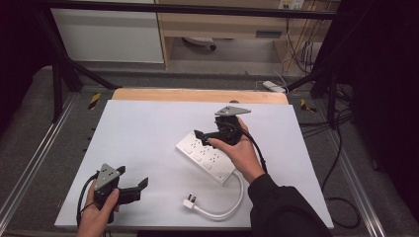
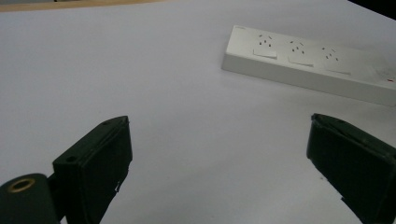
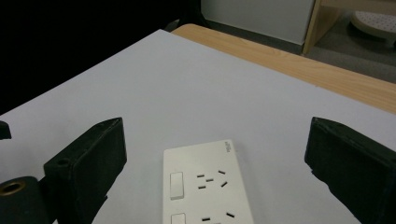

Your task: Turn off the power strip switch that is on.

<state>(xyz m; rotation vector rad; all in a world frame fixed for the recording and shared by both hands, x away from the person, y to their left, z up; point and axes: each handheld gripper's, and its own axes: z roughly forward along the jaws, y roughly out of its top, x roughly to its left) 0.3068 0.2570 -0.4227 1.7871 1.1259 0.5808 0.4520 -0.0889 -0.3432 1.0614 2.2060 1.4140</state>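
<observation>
High view: a white power strip [image 1: 205, 155] is seen lying flat and diagonal on the white sheet [image 1: 148, 128] that covers the counter [image 1: 197, 95]. Its white cable [image 1: 232, 205] is looped from the strip's near end toward the person, and the plug [image 1: 190, 200] is laid just beside that loop, near the strip's near end. The right gripper [image 1: 205, 136] is held over the strip's far end, its fingers spread wide with nothing grasped; in the right gripper view the strip's far end [image 3: 208, 186] is seen below and between the released fingers [image 3: 88, 158], clear of both. The left gripper [image 1: 131, 190] is held well apart from the strip, to its left and nearer the person, fingers likewise released and empty. In the left gripper view the strip [image 2: 308, 63] is seen beyond the open fingers [image 2: 100, 161], untouched.
</observation>
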